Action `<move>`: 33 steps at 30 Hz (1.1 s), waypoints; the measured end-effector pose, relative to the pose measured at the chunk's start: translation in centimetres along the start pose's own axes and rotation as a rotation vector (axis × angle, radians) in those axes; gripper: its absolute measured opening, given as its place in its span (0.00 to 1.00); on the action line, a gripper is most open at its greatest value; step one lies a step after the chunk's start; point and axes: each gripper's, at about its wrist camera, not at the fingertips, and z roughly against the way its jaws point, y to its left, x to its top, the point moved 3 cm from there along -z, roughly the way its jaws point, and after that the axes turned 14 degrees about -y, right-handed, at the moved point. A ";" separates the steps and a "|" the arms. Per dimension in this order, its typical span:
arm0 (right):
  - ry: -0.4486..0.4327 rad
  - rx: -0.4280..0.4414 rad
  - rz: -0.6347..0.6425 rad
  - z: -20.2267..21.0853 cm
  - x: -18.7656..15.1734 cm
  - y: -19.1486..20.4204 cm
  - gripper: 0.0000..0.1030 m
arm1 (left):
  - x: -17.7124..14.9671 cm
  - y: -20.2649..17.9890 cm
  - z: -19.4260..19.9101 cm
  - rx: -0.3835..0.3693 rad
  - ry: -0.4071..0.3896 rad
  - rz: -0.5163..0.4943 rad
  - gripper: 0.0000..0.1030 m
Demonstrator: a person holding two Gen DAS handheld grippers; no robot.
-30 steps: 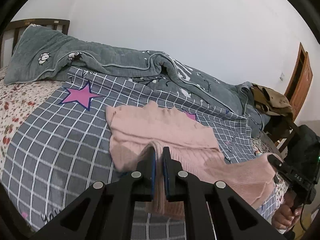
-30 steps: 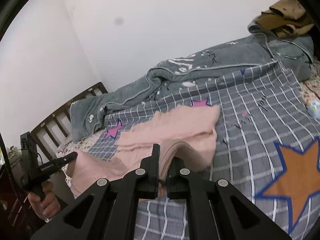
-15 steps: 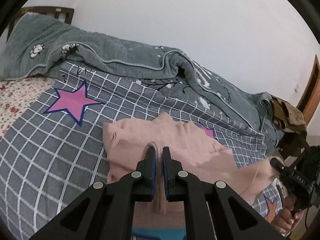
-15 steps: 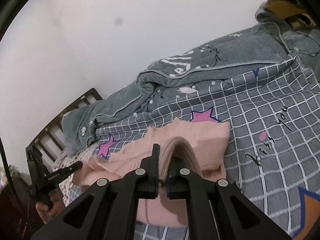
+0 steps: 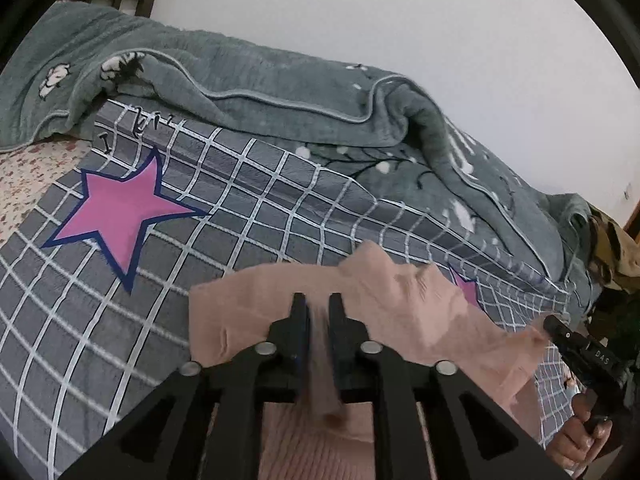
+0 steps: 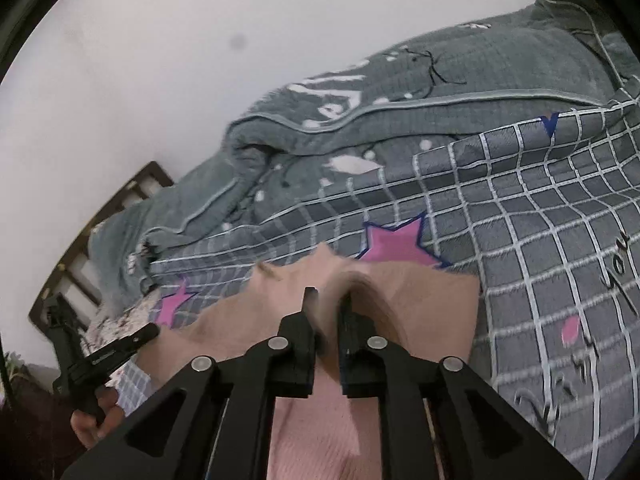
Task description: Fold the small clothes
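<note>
A: So where's the pink garment (image 5: 416, 312)?
B: Low centre of both frames, on the checked bedcover (image 5: 240, 216), long axis running left-right between the two hands
A: Grippers?
B: Left hand-held gripper (image 5: 318, 312) and right hand-held gripper (image 6: 328, 308) each have a pink fold between the pads, jaws just starting to part
A: Nearer hand?
B: Neither, one at each end; release looks next
</note>
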 end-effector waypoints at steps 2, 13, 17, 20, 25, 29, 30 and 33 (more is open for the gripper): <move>0.005 0.008 0.001 -1.1 0.2 -0.6 0.34 | 0.4 0.3 -0.8 -0.021 0.002 0.011 0.33; 0.108 -0.068 0.112 -4.8 -3.2 -2.7 0.40 | 0.1 0.1 -2.4 -0.090 0.007 -0.104 0.68; 0.150 -0.094 0.136 -5.9 -4.2 -3.0 0.40 | -1.0 -0.6 -4.5 -0.033 0.063 -0.195 0.66; 0.174 -0.121 0.165 -6.7 -4.6 -2.8 0.38 | -2.0 -0.5 -6.2 0.002 0.116 -0.218 0.06; 0.158 -0.143 0.197 -6.6 -4.4 -2.6 0.04 | -1.2 0.3 -4.8 -0.047 0.027 -0.184 0.07; 0.055 -0.128 0.242 -5.2 -2.7 -1.3 0.03 | 0.6 0.7 -3.3 -0.058 -0.045 -0.160 0.07; 0.031 -0.122 0.243 -5.0 -2.3 -1.1 0.03 | 0.7 0.7 -3.3 -0.053 -0.051 -0.168 0.07; 0.010 -0.129 0.219 -5.1 -2.2 -1.5 0.03 | 0.0 0.6 -4.5 0.002 -0.036 -0.218 0.07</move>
